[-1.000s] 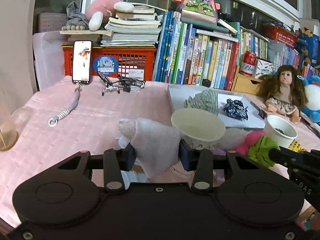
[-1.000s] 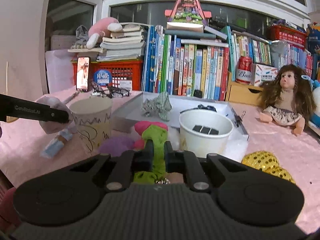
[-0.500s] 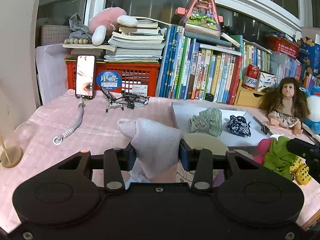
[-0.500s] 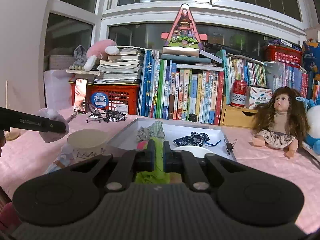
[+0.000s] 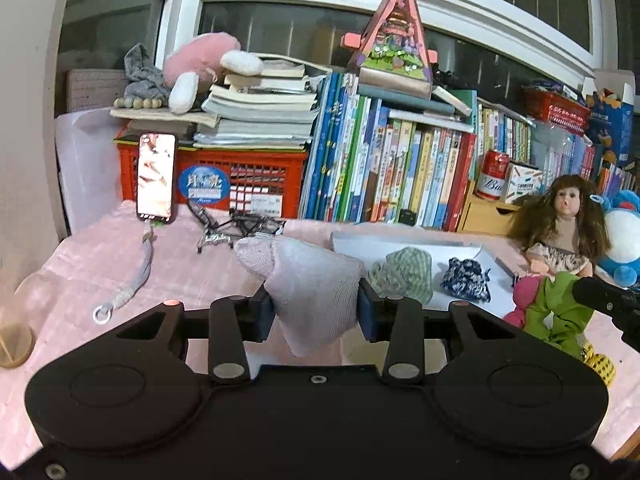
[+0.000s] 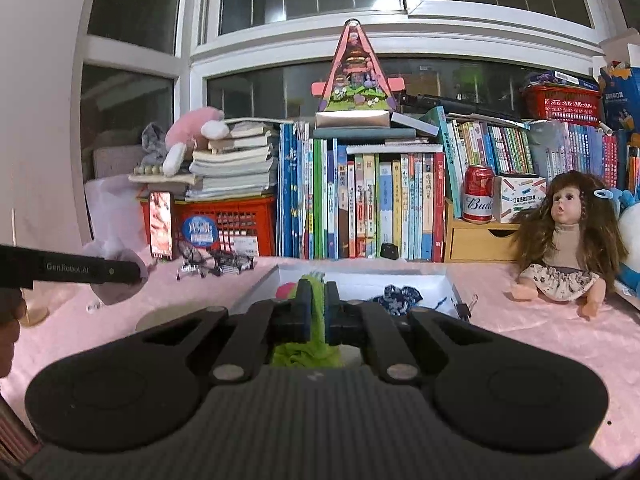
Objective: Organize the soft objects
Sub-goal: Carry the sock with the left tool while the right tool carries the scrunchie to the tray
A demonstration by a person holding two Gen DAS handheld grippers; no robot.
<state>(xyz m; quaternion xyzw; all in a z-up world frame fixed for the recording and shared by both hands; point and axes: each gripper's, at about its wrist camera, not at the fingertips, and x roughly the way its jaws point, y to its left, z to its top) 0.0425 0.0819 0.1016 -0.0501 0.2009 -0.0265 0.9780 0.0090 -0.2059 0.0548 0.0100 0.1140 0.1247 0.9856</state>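
My left gripper holds a pale pink-grey sock between its pads, and its jaws are closing on it; the sock hangs above the pink tablecloth. In the right wrist view that sock shows at the far left. My right gripper is shut on a green cloth, which carries a pink piece and hangs at the right of the left wrist view. Just beyond both grippers lies a white tray with a green checked cloth and a dark blue patterned cloth in it.
A long-haired doll sits at the right on the tablecloth. Rows of books, a red crate, an upright phone and glasses stand along the back. A paper cup's rim shows below left.
Both grippers have risen with their cloths. The paper cups have dropped out of the left wrist view, and more of the window shows in both views.
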